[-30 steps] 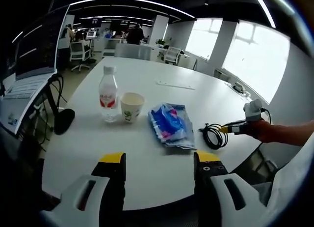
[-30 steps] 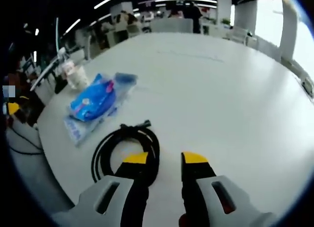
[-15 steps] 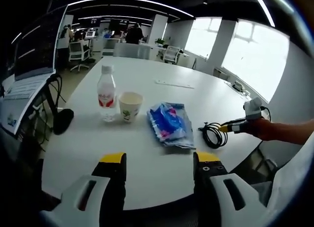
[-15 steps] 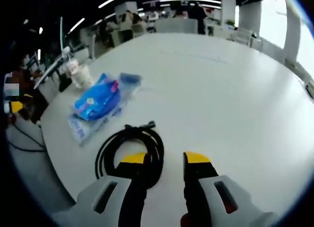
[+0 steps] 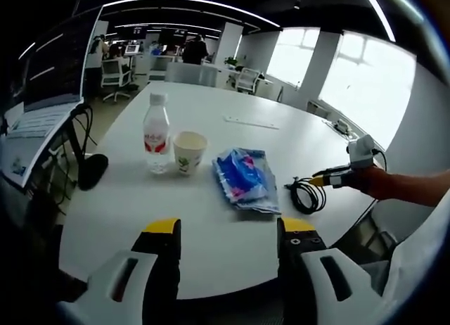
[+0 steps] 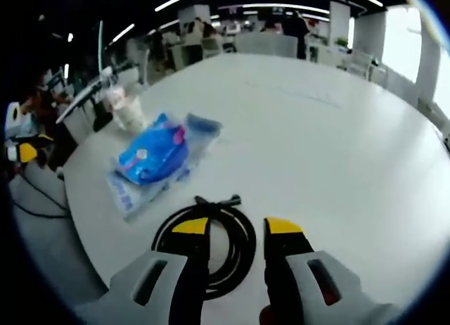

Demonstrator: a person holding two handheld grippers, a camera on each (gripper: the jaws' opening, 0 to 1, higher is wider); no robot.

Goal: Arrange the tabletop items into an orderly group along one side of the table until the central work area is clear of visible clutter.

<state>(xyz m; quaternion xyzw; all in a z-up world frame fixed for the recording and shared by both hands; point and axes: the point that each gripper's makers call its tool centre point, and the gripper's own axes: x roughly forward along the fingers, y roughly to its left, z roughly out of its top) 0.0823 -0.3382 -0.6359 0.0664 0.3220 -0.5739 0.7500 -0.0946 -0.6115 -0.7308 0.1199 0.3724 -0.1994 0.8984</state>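
Left gripper view is catching the water bottle (image 5: 155, 133) at 11 o'clock, while the right gripper (image 6: 236, 228) is hovering jaws apart over the black cable coil (image 6: 211, 244), left gripper (image 5: 228, 228) gaping too, holding nothing.

Left gripper view: taken from off the near edge of the table (image 5: 211, 262), set back and somewhat above, facing across the tabletop toward the office and windows beyond.

Right gripper view: taken low and close over the cable (image 6: 232, 258), which lies directly ahead of the lens, facing along the table (image 6: 337, 149) toward distant desks.

Shared ground: cable (image 5: 307, 194), blue pack (image 5: 242, 177) (image 6: 155, 156), cup (image 5: 188, 151) (image 6: 129, 112) and bottle (image 5: 156, 133). The right gripper (image 5: 325, 179) enters the left gripper view from the right.
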